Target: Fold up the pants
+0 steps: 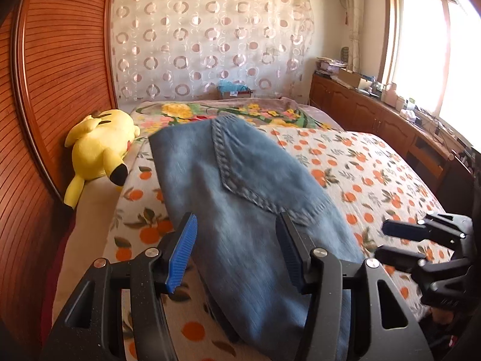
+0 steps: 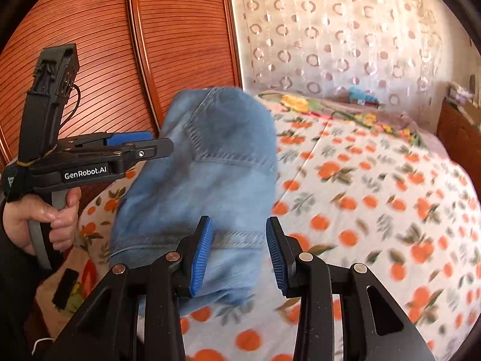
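Note:
Blue denim pants (image 1: 240, 165) lie folded in a bundle on the orange-print bed cover (image 1: 375, 168), a stitched back pocket facing up. My left gripper (image 1: 237, 216) hovers open over their near end, with no cloth pinched between its blue pads. To its right, my right gripper (image 1: 381, 240) is off the pants, over the bed cover. In the right wrist view, the right gripper (image 2: 239, 219) stands open in front of the pants (image 2: 222, 162), nothing between its fingers. The left gripper (image 2: 159, 141) shows at the left, held by a hand (image 2: 57, 219).
A yellow plush toy (image 1: 99, 144) lies at the bed's left edge against ribbed wooden panels (image 1: 60, 75). A flowered blanket (image 1: 210, 111) lies at the far end, below a patterned curtain (image 1: 210, 45). A low wooden cabinet (image 1: 375, 114) with clutter runs under the window on the right.

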Available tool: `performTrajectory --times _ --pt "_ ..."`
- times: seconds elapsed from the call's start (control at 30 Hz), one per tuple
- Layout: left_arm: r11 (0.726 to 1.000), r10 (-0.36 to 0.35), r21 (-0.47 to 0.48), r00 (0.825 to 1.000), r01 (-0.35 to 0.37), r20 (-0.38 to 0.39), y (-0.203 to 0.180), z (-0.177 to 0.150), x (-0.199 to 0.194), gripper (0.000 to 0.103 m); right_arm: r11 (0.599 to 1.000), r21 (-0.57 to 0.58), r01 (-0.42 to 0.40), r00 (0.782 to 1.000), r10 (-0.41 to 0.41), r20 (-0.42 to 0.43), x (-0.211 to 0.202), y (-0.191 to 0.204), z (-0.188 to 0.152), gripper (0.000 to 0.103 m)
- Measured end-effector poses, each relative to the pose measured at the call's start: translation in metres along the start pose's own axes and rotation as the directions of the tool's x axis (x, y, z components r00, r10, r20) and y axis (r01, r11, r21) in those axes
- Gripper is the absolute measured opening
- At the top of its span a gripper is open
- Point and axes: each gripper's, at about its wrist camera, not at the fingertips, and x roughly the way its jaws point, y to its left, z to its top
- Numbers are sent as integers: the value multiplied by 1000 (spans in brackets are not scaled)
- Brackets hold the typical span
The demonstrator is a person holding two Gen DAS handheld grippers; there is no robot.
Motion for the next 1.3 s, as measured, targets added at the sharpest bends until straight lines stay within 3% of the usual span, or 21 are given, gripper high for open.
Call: performTrajectory --times 0.17,0.3,0.47,0.73,1.03,1.3 --pt "999 17 -44 1000 -18 -14 24 13 19 56 999 -31 5 1000 -6 -15 14 -18 28 40" --pt "997 35 -70 999 -37 -26 42 21 33 56 996 -74 -41 998 37 -44 42 -23 57 52" --pt "993 35 -116 999 -39 -41 66 31 55 56 987 -135 -85 993 74 -87 87 -26 89 54" --pt "994 43 -100 995 -52 -85 77 38 90 56 979 -121 -164 978 145 -150 149 -56 125 66" --pt "991 53 -115 991 -67 -122 87 28 109 56 957 -33 -287 932 271 -241 221 -86 129 72" --pt "992 57 -106 991 -70 -122 83 27 108 56 959 -60 -277 941 259 -219 220 -88 133 72"
